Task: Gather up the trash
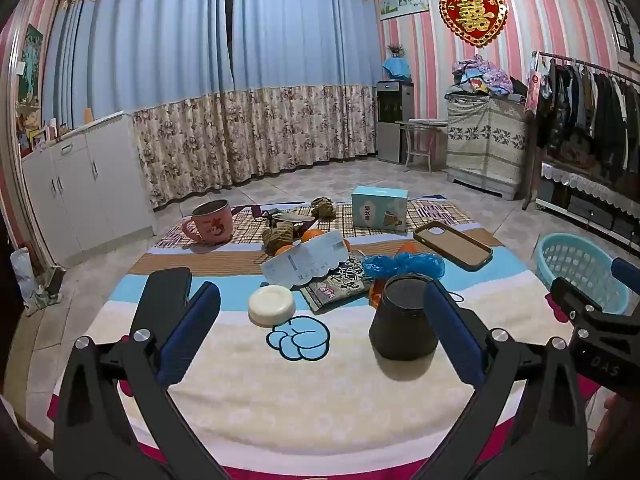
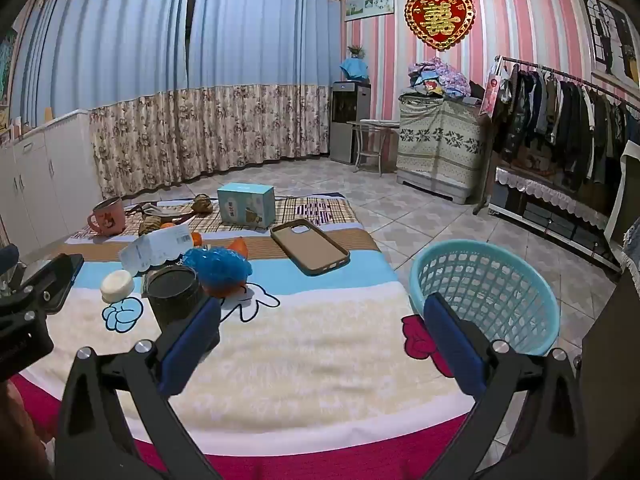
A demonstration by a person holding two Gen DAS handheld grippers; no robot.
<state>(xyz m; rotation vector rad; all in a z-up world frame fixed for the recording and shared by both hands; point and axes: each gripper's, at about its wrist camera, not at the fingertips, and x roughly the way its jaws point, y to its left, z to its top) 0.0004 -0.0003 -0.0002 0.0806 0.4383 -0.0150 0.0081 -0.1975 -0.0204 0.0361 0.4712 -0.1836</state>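
Note:
Clutter lies on a cartoon blanket (image 1: 312,384): a crumpled blue plastic bag (image 1: 404,265) (image 2: 218,266), a white paper label (image 1: 306,262) (image 2: 154,249), a dark snack wrapper (image 1: 340,286), brown crumpled wads (image 1: 278,236) and orange peel (image 2: 236,246). A dark cup (image 1: 404,320) (image 2: 174,292) stands upside down. A blue mesh basket (image 2: 486,294) (image 1: 580,270) sits off the blanket's right edge. My left gripper (image 1: 320,320) is open and empty, its right finger beside the cup. My right gripper (image 2: 320,330) is open and empty over bare blanket, left of the basket.
A white round soap-like puck (image 1: 272,305), a pink mug (image 1: 210,222), a teal box (image 1: 379,208), a brown phone case (image 1: 452,245) and oranges (image 1: 312,235) also lie on the blanket. White cabinets (image 1: 80,184) stand left, a clothes rack (image 2: 560,120) right.

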